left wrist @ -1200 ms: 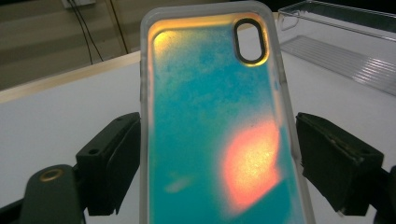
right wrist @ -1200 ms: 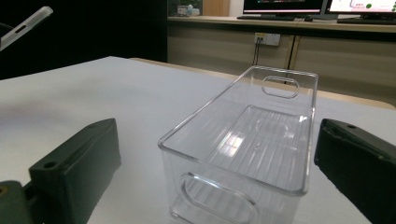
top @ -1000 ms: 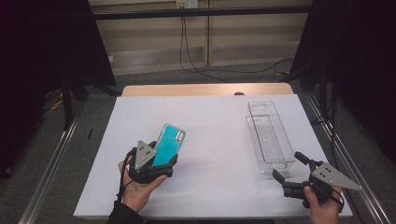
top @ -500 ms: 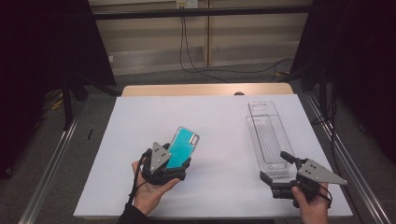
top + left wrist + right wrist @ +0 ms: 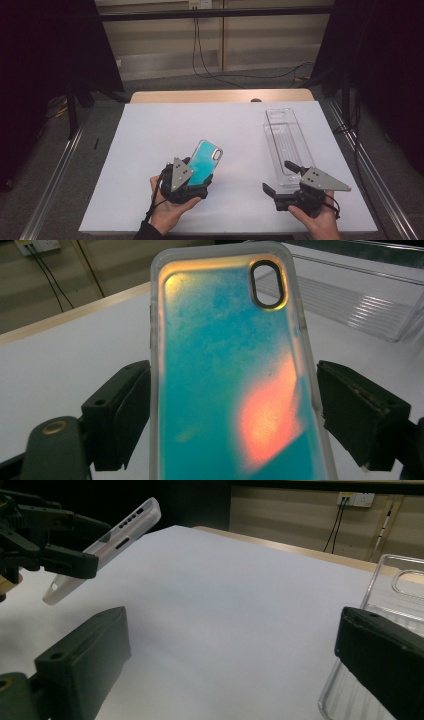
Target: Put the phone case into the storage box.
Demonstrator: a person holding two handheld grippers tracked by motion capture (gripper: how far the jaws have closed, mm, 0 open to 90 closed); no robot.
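- High view: the left gripper (image 5: 196, 176) grips a teal phone case (image 5: 204, 161) by its long edges; the case is lifted off the white table (image 5: 150, 145) and tilts up and away from the person, camera cut-out at its far end.
- Left gripper view: both black jaws press the clear rim of the case, one on each side, with the teal back and an orange glare patch facing the camera.
- Relative to the teal case, a clear plastic tray (image 5: 287, 145) lies well apart to the right in the high view, long and narrow, flat on the table.
- The right gripper (image 5: 281, 180) hovers at the near end of that tray, to the right of the teal case and apart from it; its jaws stand wide with nothing between them.
- Right gripper view: between the spread jaws is bare table; the tray's near corner (image 5: 395, 610) sits just behind the right-hand jaw, and the held case (image 5: 102, 545) shows edge-on, off the table.
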